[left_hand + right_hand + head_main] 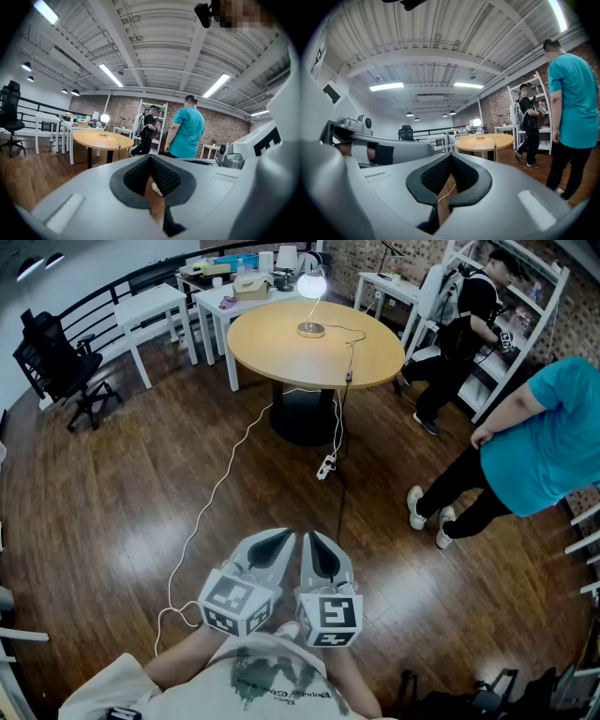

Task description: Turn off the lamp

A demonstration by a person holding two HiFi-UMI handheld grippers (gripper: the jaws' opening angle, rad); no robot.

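The grey plastic left gripper (273, 547) and the matching grey right gripper (318, 555) were held side by side, low and close to the person's chest, pointing ahead over the dark brown wooden floor (112, 493). In the left gripper view, the 2 black ridged pads of the left gripper (151, 157) met at their tips with nothing between them. The right gripper (451, 155) was likewise closed on nothing in its own view.

The thin-stemmed lamp with a glowing white globe (311, 283) stood well apart from both grippers, on the far part of the round light-wood table (272, 348), its disc base resting on the tabletop. The globe was lit, and showed bright in the left gripper view (104, 118) and the right gripper view (476, 122) too. A thin dark cord (351, 352) ran from the base across the tabletop and over the near edge, down towards a white power strip (325, 467) on the floor. A white cable (220, 486) trailed from under the table across the floor towards the person.

To the right stood a person in a teal shirt (548, 437). Farther back, a person in black (464, 329) faced a white shelf unit (525, 343). A black office chair (58, 367) stood at the left, near 2 white tables (155, 306).
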